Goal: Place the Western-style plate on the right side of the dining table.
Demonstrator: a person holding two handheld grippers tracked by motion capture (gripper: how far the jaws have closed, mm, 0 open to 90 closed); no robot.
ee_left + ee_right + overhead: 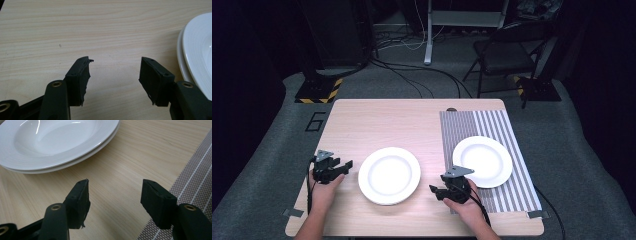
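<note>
Table point(362, 120): wooden, striped mat point(512, 145) at its right.
Stacked plates point(389, 175): mid-table, between both tools — a single plate point(482, 161) rests on the mat.
Left tool point(343, 167): released, stack just to its right.
Right tool point(435, 191): released — slightly farther, stack to its left.

White stacked plates point(389, 175), white plate point(482, 161) on grey-and-white striped placemat point(462, 127), pale wood-grain table point(387, 122), black fingers point(80, 75)

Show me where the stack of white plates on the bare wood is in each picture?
High view: stack of plates at middle, between left tool and right tool.
Left gripper view: right edge.
Right gripper view: top left.
Shared landmark: wooden table.
</note>
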